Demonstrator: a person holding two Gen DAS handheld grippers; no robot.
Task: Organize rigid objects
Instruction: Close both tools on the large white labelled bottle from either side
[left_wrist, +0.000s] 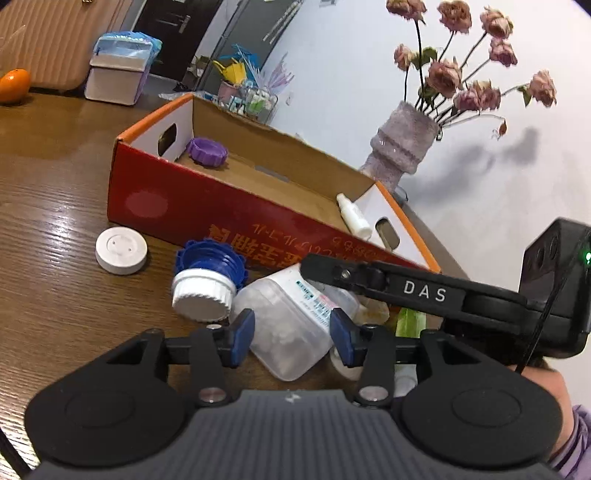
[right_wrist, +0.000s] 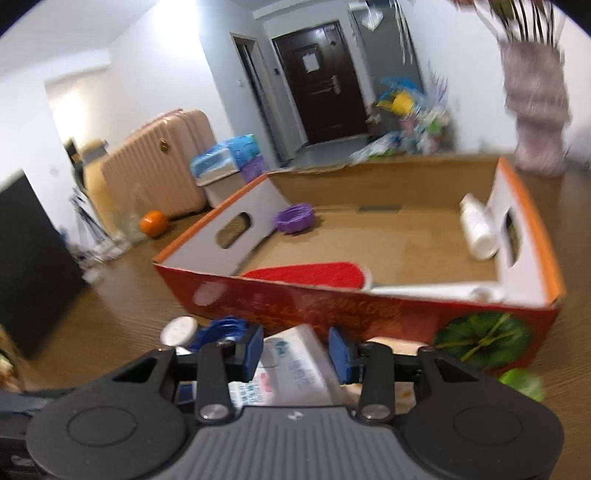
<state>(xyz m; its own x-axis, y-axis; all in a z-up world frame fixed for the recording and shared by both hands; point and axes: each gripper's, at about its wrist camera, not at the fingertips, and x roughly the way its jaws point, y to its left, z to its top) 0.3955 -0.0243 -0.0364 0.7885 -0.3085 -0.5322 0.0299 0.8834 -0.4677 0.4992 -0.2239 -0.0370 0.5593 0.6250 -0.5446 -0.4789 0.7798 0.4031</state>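
Note:
A translucent plastic bottle (left_wrist: 284, 325) with a white screw cap (left_wrist: 201, 299) and a printed label lies on the wooden table (left_wrist: 55, 302) in front of a red cardboard box (left_wrist: 192, 206). My left gripper (left_wrist: 292, 339) is shut on the bottle's middle, a blue pad pressing each side. From the right, a black finger (left_wrist: 369, 282) of my right gripper crosses the bottle's far end. In the blurred right wrist view, my right gripper (right_wrist: 296, 354) holds the labelled bottle (right_wrist: 295, 369) between its pads. The box (right_wrist: 369, 310) holds a purple cap (right_wrist: 293, 218), a small white bottle (right_wrist: 478, 229) and a red pad (right_wrist: 306, 275).
A blue ribbed cap (left_wrist: 207, 258) and a white disc (left_wrist: 121, 250) lie left of the bottle. Something green (left_wrist: 410, 321) lies to its right. A vase of dried roses (left_wrist: 402, 147) stands behind the box. An orange (left_wrist: 14, 85) and a tissue box (left_wrist: 118, 74) sit far left.

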